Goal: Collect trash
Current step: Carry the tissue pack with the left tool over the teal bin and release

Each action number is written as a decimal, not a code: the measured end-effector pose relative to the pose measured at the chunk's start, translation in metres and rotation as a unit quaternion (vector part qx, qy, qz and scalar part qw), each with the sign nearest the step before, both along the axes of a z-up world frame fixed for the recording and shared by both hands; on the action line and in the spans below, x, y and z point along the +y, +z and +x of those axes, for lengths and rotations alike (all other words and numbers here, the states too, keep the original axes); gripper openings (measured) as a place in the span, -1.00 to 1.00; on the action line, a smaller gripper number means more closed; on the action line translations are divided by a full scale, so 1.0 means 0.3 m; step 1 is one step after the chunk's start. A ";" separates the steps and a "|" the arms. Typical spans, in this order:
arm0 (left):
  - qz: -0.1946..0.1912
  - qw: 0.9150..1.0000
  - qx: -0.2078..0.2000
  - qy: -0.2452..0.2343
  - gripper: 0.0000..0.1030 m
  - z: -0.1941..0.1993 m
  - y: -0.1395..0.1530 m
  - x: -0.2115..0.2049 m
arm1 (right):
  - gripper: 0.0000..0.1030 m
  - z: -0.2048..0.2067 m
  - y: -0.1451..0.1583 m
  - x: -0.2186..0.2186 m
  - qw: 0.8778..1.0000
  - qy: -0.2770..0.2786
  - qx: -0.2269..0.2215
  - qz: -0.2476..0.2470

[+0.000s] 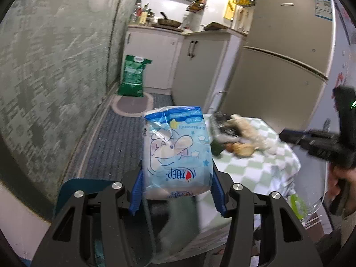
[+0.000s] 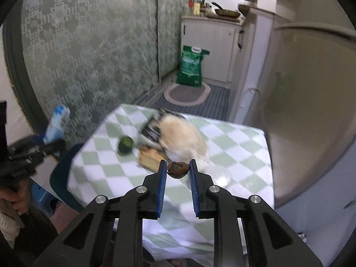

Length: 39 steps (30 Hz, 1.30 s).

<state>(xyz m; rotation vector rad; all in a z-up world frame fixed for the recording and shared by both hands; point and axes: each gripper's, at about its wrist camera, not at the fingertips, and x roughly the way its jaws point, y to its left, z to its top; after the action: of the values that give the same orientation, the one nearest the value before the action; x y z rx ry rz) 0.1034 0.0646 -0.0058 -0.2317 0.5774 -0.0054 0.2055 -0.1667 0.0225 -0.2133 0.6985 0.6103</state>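
My left gripper (image 1: 176, 173) is shut on a blue and white soft pack (image 1: 178, 151) with a cartoon print, held up over the floor to the left of the table; the same pack (image 2: 55, 124) shows at the left edge of the right wrist view. Over the checked tablecloth (image 2: 233, 146), my right gripper (image 2: 178, 166) is shut on a small brown shell-like scrap (image 2: 178, 168) at its fingertips. On the cloth lie a crumpled beige wad (image 2: 182, 133), a black wrapper (image 2: 151, 131), a green round thing (image 2: 125, 145) and a tan piece (image 2: 151, 158).
A tall fridge (image 1: 289, 55) stands right of the table. A blue plastic seat (image 2: 64, 173) sits at the table's left corner. A green sack (image 2: 191, 66) and an oval mat (image 2: 187, 93) lie down the corridor by white cabinets (image 1: 200, 51). A patterned wall (image 1: 55, 66) runs on the left.
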 end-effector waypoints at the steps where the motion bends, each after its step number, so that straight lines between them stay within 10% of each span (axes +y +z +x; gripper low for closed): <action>1: 0.002 1.000 0.005 0.006 0.06 -0.011 -0.010 0.024 | -0.60 -0.009 0.012 0.025 1.000 0.009 -0.002 0.005; 39: -0.019 0.975 0.221 0.022 0.20 -0.064 -0.482 0.337 | -0.60 -0.159 -0.180 0.756 0.981 0.167 0.098 -0.012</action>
<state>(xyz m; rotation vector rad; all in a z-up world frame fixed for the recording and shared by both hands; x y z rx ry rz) 0.0840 0.1658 -0.1503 -0.2856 1.0157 0.0797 0.1578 0.0600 -0.0315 -0.2988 0.8694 0.9535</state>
